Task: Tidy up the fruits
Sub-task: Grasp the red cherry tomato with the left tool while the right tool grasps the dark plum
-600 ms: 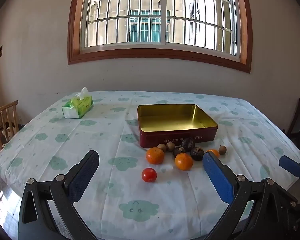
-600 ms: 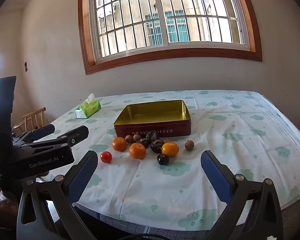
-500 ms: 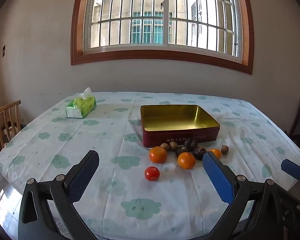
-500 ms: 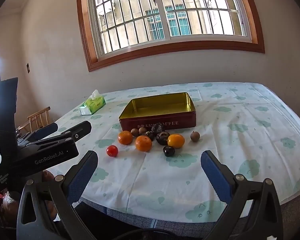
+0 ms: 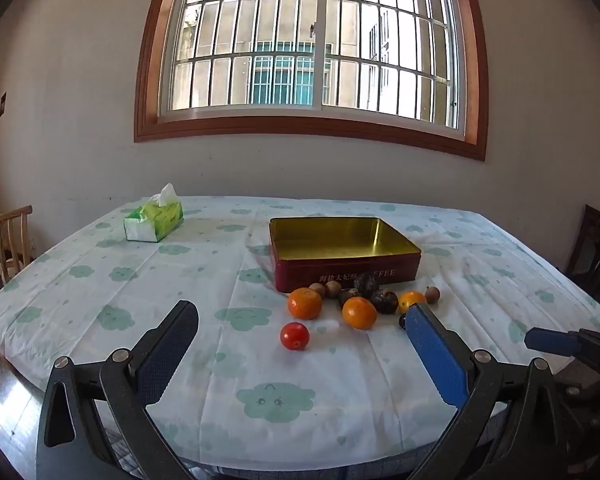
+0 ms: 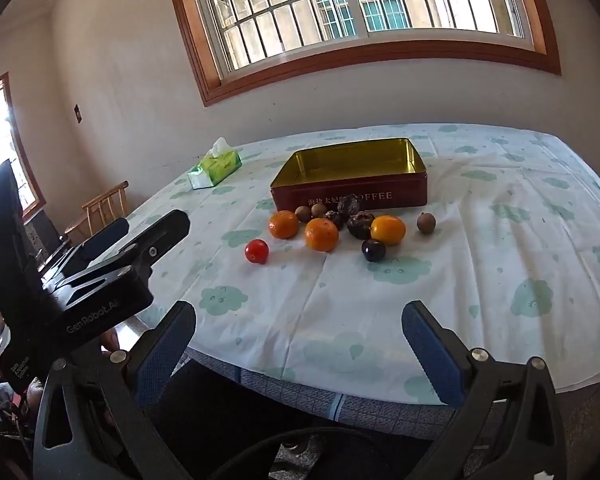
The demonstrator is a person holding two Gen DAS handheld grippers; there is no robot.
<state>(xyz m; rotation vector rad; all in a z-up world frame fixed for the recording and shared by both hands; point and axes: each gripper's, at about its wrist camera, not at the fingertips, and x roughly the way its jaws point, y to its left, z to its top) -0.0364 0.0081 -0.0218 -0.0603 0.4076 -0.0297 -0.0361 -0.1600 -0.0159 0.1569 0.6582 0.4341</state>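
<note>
Fingers [image 5: 436,356] of both grippers gape wide (empty) over the cloud-print tablecloth [image 5: 180,272] below a barred window [image 5: 312,44].

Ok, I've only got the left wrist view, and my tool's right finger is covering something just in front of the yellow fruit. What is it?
Observer: A small dark fruit, round and lying loose on the cloth. It sits just on our side of the yellow fruit.
Operator: And the right tool? I only see one blue tip of it.
Observer: The right tool is open with nothing between its fingers. It is at the near edge of the table, short of all the fruit.
</note>
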